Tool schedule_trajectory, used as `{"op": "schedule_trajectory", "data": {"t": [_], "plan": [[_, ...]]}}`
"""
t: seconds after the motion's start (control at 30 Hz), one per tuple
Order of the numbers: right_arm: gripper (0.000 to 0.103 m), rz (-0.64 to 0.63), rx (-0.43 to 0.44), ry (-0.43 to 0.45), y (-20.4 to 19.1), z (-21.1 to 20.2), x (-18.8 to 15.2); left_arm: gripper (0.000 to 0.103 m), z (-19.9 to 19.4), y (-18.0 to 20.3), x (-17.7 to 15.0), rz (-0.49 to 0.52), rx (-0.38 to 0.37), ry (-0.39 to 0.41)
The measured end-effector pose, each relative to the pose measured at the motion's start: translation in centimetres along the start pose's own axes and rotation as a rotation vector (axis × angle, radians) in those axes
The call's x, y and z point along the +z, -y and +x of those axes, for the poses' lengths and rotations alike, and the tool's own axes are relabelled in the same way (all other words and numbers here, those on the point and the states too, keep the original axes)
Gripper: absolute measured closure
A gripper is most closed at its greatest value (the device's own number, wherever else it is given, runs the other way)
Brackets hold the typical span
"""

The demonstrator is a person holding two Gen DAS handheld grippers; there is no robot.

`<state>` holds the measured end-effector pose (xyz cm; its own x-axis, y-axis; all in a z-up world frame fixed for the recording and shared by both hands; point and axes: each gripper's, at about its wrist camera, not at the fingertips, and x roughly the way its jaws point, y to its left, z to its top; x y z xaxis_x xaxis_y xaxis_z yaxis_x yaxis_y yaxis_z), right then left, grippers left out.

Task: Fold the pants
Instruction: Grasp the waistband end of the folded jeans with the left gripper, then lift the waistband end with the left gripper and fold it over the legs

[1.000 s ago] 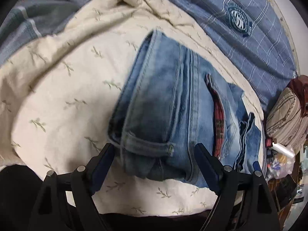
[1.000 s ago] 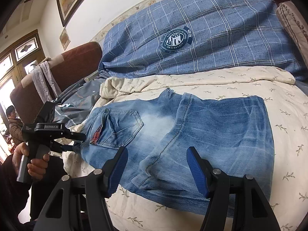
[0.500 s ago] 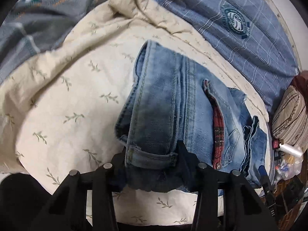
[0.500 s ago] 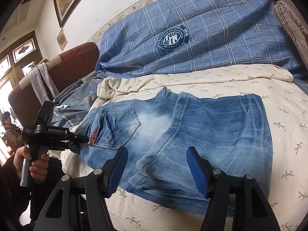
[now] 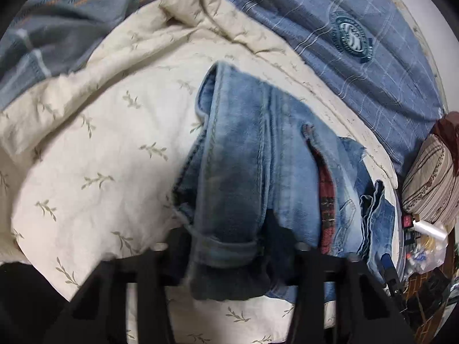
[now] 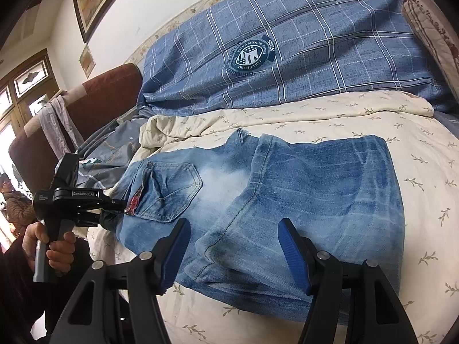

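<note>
While left gripper (image 5: 229, 246) clamps 1 jeans (image 6: 287, 200) waistband, right gripper (image 6: 233, 248) open.

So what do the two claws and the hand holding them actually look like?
The right claw has black angular arms with silver bolts and ribbed blue pads. The left claw, seen in the right view, is black with white "GenRobot.AI" lettering on its body; a bare hand with a dark sleeve grips its grey handle.

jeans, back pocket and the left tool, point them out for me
jeans (image 6: 330, 200), right wrist view, on the faded folded leg panel
back pocket (image 6: 172, 190), right wrist view, middle of the stitched patch
left tool (image 5: 229, 246), left wrist view, between the fingertips clamped on the waistband end
</note>
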<state>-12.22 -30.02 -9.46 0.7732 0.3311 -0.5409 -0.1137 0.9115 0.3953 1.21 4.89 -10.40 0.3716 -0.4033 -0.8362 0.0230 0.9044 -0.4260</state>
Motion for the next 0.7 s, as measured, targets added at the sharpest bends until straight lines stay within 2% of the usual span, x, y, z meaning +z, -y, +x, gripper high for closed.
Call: {"op": "schedule_trajectory", "data": {"t": [0.1,0.27,0.33,0.4,0.47,0.57,0.63,0.67,0.7], "plan": [[0.036,0.009,-0.003,0.007,0.2,-0.1,0.1,0.066,-0.6,1.2,0.0,0.056,0.013,0.04],[0.036,0.04,-0.03,0.001,0.8,0.0,0.1,0.065,-2.0,2.4,-0.1,0.136,0.014,0.119],[0.036,0.054,-0.055,-0.011,1.1,0.3,0.0,0.056,-1.9,2.7,0.2,0.146,-0.002,0.127],[0.036,0.069,-0.073,-0.023,1.4,0.6,0.0,0.035,-1.2,2.2,0.6,0.095,-0.06,0.095],[0.036,0.074,-0.077,-0.024,1.5,0.6,0.1,0.03,-0.2,1.7,0.7,0.045,-0.074,0.087],[0.036,0.065,-0.082,-0.025,1.5,0.7,0.1,0.032,1.2,0.8,0.9,-0.026,-0.082,0.069],[0.036,0.06,-0.085,-0.027,1.5,0.7,0.0,0.044,0.9,1.0,0.8,-0.016,-0.077,0.095],[0.036,0.06,-0.085,-0.027,1.5,0.8,0.0,0.056,0.7,1.5,0.8,0.015,-0.064,0.102],[0.036,0.061,-0.084,-0.026,1.6,0.8,0.0,0.06,0.7,2.0,0.8,0.042,-0.054,0.107]]}}
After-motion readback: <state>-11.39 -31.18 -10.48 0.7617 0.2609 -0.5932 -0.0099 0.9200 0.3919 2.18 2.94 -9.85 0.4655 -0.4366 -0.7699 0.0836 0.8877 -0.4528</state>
